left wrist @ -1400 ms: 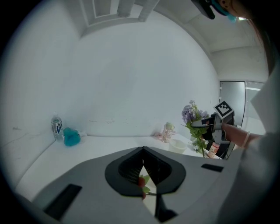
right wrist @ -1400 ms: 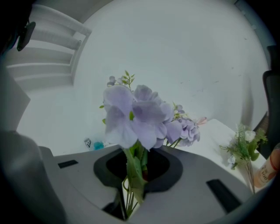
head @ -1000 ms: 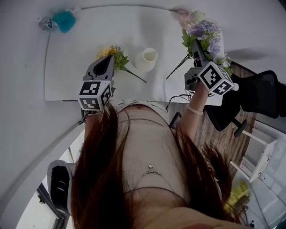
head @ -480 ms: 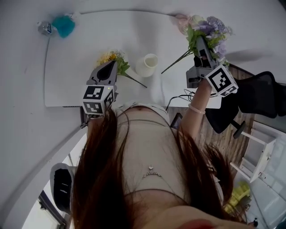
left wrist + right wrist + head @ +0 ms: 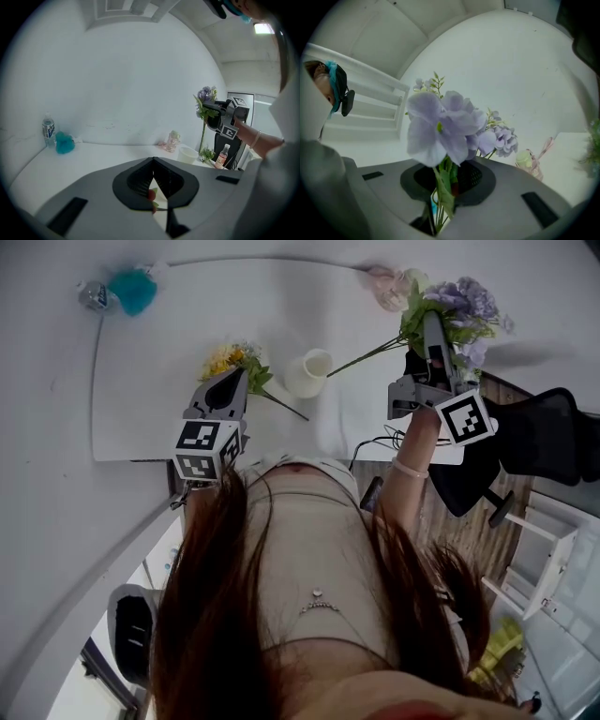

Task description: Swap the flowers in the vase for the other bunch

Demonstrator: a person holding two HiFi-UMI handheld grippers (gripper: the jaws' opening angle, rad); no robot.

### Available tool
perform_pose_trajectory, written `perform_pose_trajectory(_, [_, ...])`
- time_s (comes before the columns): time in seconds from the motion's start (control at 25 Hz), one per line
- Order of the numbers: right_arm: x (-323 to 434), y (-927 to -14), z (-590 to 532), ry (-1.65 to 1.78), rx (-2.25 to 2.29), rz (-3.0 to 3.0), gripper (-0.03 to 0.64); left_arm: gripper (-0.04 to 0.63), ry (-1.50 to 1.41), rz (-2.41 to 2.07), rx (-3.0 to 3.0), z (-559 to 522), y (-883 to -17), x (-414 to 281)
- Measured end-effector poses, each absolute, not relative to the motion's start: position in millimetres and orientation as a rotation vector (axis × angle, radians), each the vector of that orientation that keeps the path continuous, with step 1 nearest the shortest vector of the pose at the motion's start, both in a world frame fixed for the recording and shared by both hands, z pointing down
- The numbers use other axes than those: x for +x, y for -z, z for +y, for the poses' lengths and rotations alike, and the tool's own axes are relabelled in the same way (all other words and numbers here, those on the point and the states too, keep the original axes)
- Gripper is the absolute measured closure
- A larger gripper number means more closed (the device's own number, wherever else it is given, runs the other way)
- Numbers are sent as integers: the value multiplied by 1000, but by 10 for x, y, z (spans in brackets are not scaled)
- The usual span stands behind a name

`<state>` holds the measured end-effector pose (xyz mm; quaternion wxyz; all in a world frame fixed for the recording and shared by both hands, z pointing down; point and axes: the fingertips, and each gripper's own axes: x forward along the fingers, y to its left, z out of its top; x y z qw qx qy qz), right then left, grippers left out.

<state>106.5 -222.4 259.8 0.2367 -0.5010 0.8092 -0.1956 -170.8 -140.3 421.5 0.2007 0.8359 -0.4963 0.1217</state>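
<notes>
Rising off the bench (image 5: pixel 150 381), the purple bunch (image 5: pixel 459 306) is clamped in the right tongs (image 5: pixel 431 322), stems now aimed at the empty vase (image 5: pixel 308 371), seemingly ready to go in, while the left tongs (image 5: pixel 228 382) rest closed beside the yellow bunch (image 5: pixel 230 359).

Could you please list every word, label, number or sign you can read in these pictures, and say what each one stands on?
No text here can be read.
water bottle: blue label, too blurred to read.
small bottle: label too small to read.
marker cubes: black-and-white square patterns only, no words or numbers.
</notes>
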Motion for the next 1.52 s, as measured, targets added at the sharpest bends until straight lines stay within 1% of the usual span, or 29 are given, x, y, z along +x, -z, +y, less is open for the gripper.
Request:
perform_pose_trajectory(0.2, [950, -2508, -2176, 401, -1376, 2209, 537, 591, -327, -1399, 2330, -1412, -4221, -1730])
perform_pose_trajectory(0.36, [792, -2607, -2115, 325, -1418, 2258, 537, 592, -330, -1400, 2319, -1386, -4247, -1734])
perform_pose_trajectory(0.64, [538, -2766, -2139, 323, -1393, 2334, 537, 592, -276, -1438, 2281, -1416, -4210, -1829])
perform_pose_trajectory(1.52, [10, -3243, -1903, 115, -1531, 2567, 536, 592, -319, -1415, 2314, -1312, -4292, -1895])
